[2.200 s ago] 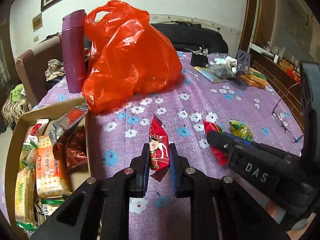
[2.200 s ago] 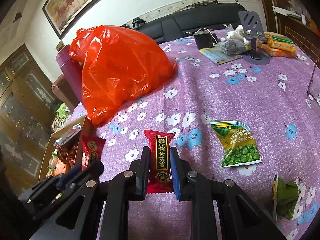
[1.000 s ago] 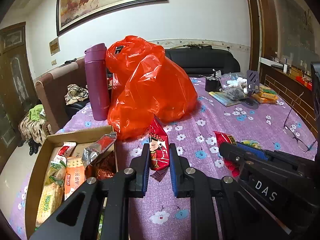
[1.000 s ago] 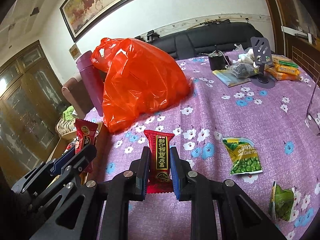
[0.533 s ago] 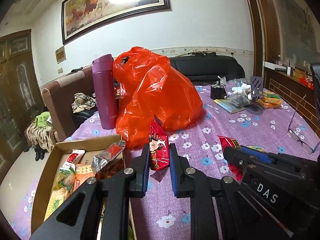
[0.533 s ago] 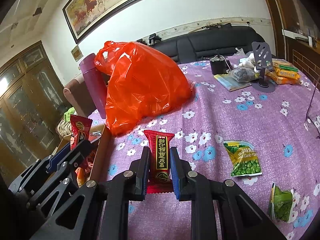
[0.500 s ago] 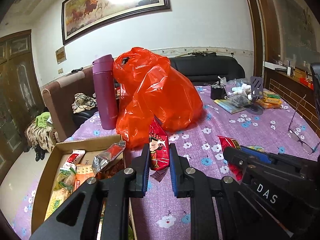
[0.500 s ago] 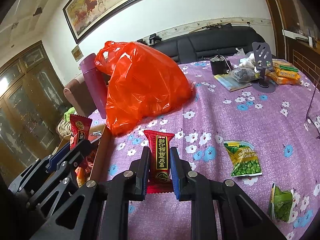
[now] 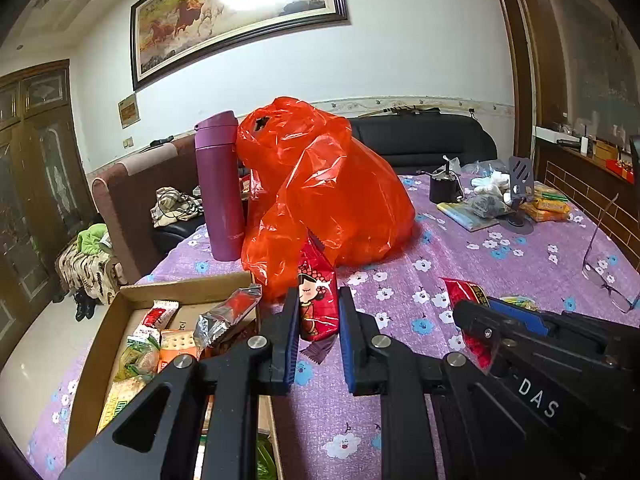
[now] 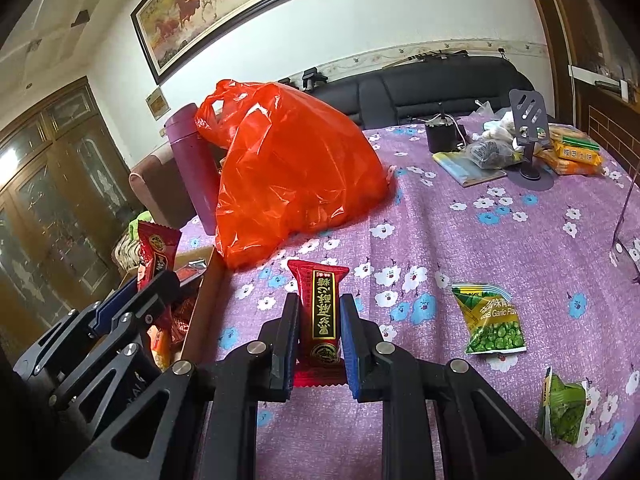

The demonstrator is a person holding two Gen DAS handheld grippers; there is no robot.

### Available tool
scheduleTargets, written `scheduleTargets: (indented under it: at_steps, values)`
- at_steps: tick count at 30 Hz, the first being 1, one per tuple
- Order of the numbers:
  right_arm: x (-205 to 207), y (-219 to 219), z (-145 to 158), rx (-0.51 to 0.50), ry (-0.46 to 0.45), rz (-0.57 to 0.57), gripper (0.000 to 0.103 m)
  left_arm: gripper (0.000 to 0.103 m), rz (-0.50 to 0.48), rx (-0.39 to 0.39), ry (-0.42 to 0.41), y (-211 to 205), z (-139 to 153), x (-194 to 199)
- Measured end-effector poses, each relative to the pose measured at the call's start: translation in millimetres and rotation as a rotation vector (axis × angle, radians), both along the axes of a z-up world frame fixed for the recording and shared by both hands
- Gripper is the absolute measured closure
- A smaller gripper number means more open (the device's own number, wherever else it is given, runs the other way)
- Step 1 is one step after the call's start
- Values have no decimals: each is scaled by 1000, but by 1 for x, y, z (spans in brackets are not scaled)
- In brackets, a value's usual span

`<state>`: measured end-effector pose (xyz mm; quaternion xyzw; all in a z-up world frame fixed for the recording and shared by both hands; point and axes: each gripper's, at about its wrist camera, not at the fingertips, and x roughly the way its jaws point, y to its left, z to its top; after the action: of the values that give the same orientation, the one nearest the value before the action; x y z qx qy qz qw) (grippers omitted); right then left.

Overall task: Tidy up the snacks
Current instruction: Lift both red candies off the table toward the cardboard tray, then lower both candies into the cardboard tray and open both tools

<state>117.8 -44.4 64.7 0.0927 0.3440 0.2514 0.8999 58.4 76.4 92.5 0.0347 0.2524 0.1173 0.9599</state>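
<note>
My left gripper (image 9: 318,300) is shut on a red snack packet with a cartoon girl (image 9: 316,300), held in the air beside the right wall of a cardboard box (image 9: 188,288) that holds several snack packs. It also shows in the right wrist view (image 10: 158,256). My right gripper (image 10: 318,308) is shut on a red packet with a gold and black label (image 10: 322,312), held above the purple flowered tablecloth (image 10: 440,240). In the left wrist view that packet (image 9: 466,300) shows at the right.
A big orange plastic bag (image 9: 320,204) and a purple flask (image 9: 220,188) stand behind the box. Two green pea packets (image 10: 494,320) (image 10: 564,408) lie on the cloth to the right. A phone stand (image 10: 528,128), cracker packs and glasses (image 9: 608,256) sit at the far right.
Both grippers have risen from the table with their packets, the view tilting up. The left one has drifted slightly left toward the box.
</note>
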Motion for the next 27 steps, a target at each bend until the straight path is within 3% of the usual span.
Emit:
scheduleTargets:
  at_steps: [7, 14, 20, 27]
  values:
    - [-5, 10, 0, -10, -10, 29, 81, 86, 25, -60, 15, 32, 11, -4]
    - [-24, 35, 4, -7, -28, 124, 81, 86, 121, -149, 53, 100, 14, -12]
    - [-59, 77, 5, 2, -37, 289, 81, 86, 205, -214, 147, 152, 0, -5]
    - [-96, 128, -12, -53, -34, 489, 81, 86, 240, -242, 209, 172, -15, 2]
